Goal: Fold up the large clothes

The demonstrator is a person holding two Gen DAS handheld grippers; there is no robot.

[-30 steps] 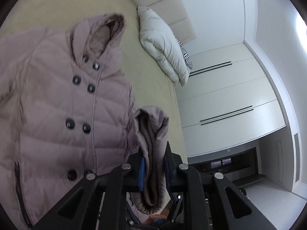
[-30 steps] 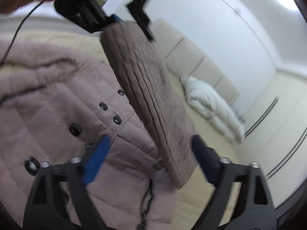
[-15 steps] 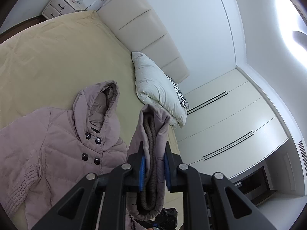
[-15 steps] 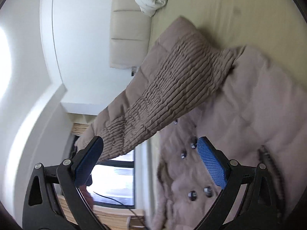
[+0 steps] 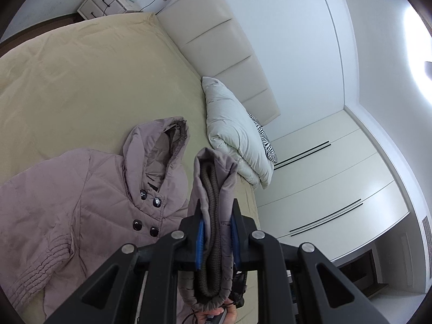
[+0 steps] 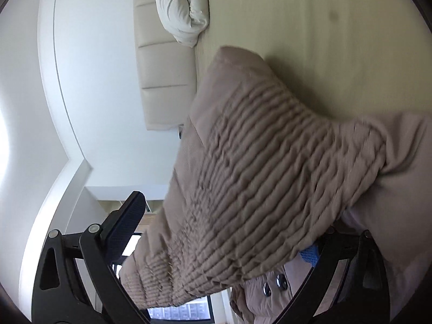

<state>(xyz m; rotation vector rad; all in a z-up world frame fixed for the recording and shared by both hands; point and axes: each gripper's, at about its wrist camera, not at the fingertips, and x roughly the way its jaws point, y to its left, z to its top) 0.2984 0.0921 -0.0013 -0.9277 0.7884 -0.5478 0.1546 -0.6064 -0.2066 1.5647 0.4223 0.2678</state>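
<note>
A mauve quilted hooded jacket point(image 5: 89, 197) with dark buttons lies face up on the beige bed point(image 5: 81, 75). My left gripper point(image 5: 216, 229) is shut on the jacket's sleeve cuff point(image 5: 213, 189) and holds it up in the air above the bed. In the right wrist view the raised ribbed sleeve point(image 6: 256, 189) stretches across between the wide-apart fingers of my right gripper point(image 6: 218, 229), which is open. Whether the fingers touch the sleeve is not clear. The jacket's buttons point(image 6: 275, 283) show below the sleeve.
A folded white duvet point(image 5: 235, 137) and a zebra-print pillow point(image 5: 266, 140) lie by the padded headboard point(image 5: 216, 43). A white nightstand point(image 5: 108, 2) stands at the bed's far corner. White wardrobes point(image 5: 332, 194) line the wall on the right.
My left gripper has lifted the sleeve cuff higher and tilted up, so more of the bed shows. My right gripper has rolled over and closed in around the raised sleeve.
</note>
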